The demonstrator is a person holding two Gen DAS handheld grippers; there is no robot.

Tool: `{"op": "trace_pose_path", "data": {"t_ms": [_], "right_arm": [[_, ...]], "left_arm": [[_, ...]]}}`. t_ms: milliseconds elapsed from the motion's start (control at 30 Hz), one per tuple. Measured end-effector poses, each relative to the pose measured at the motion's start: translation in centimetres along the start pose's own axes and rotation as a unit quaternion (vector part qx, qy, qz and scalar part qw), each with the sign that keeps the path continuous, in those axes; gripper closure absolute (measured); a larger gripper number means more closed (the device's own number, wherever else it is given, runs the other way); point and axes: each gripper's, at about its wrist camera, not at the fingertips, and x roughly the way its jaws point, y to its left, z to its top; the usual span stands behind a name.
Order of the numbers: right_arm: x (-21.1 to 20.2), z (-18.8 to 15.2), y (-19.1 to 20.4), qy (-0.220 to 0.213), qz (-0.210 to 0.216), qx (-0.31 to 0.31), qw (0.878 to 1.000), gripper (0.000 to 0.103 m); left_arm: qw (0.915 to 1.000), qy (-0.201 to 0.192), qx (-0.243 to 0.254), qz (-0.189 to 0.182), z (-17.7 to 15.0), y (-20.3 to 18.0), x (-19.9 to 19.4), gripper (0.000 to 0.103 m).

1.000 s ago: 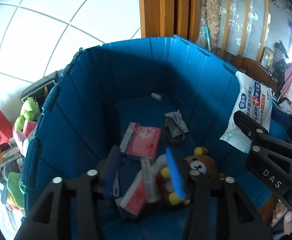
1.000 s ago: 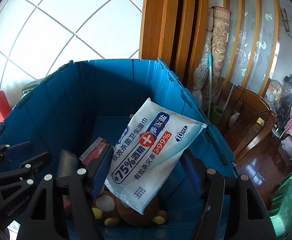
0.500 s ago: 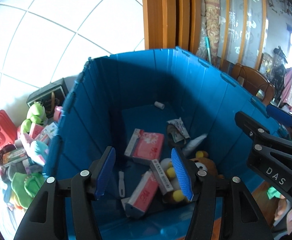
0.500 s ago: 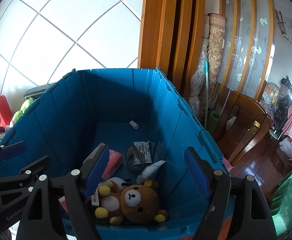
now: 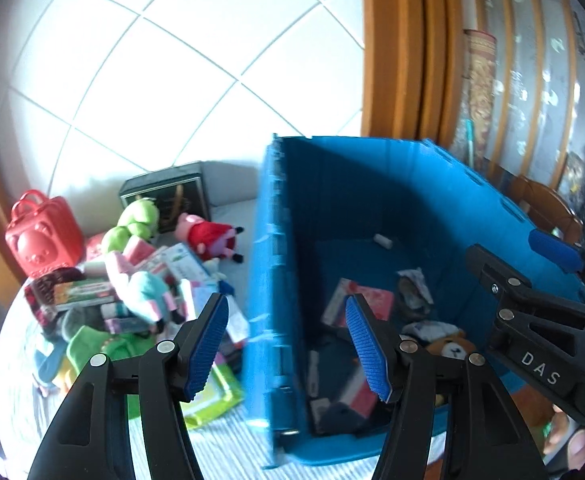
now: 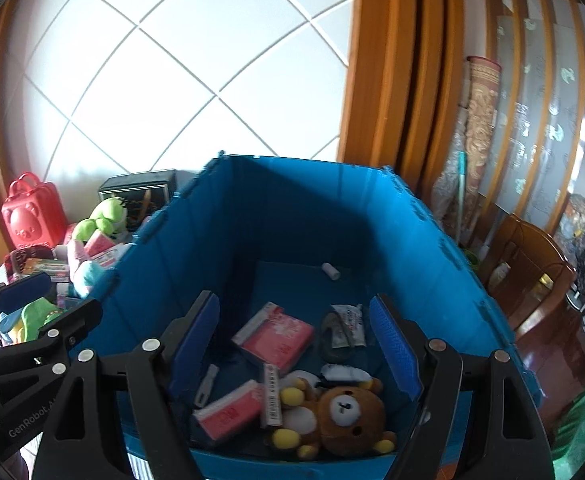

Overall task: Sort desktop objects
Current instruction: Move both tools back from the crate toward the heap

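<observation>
A blue bin [image 6: 292,208] holds a brown teddy bear [image 6: 344,408], two pink packs [image 6: 276,334], a white sachet [image 6: 348,322], a small white roll [image 6: 330,270] and a white pack [image 6: 346,372] behind the bear. My right gripper [image 6: 292,300] hangs open above the bin's near side with nothing between its blue pads. My left gripper [image 5: 286,304] is open and empty too, straddling the bin's left wall [image 5: 268,240]. Left of the bin lies a heap of loose things: a green frog plush [image 5: 132,224], a pig doll in a red dress [image 5: 208,236] and several small boxes.
A red bear-faced case [image 5: 44,236] and a dark box [image 5: 168,196] stand behind the heap against the tiled wall. A green pack [image 5: 212,396] lies on the striped cloth by the bin. A wooden chair [image 6: 532,280] and door frame are to the right.
The right gripper opened and let go of the white wipes pack, which dropped into the bin. Both grippers drew back and up, and the left swung left toward the heap.
</observation>
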Motion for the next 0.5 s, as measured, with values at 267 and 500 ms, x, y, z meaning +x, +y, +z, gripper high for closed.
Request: {"op": "trace_pose_path", "data": {"t_ms": [267, 500], "right_arm": [[0.4, 1.6, 7.9, -0.013, 0.049, -0.047, 0.998, 0.026], [0.8, 2.4, 15.8, -0.021, 0.096, -0.082, 0.992, 0.026]], "left_arm": [[0.9977, -0.009, -0.046, 0.049, -0.9, 7.9, -1.2, 0.042], [0.9932, -0.005, -0.079, 0.085, -2.3, 15.6, -1.6, 0.042]]}}
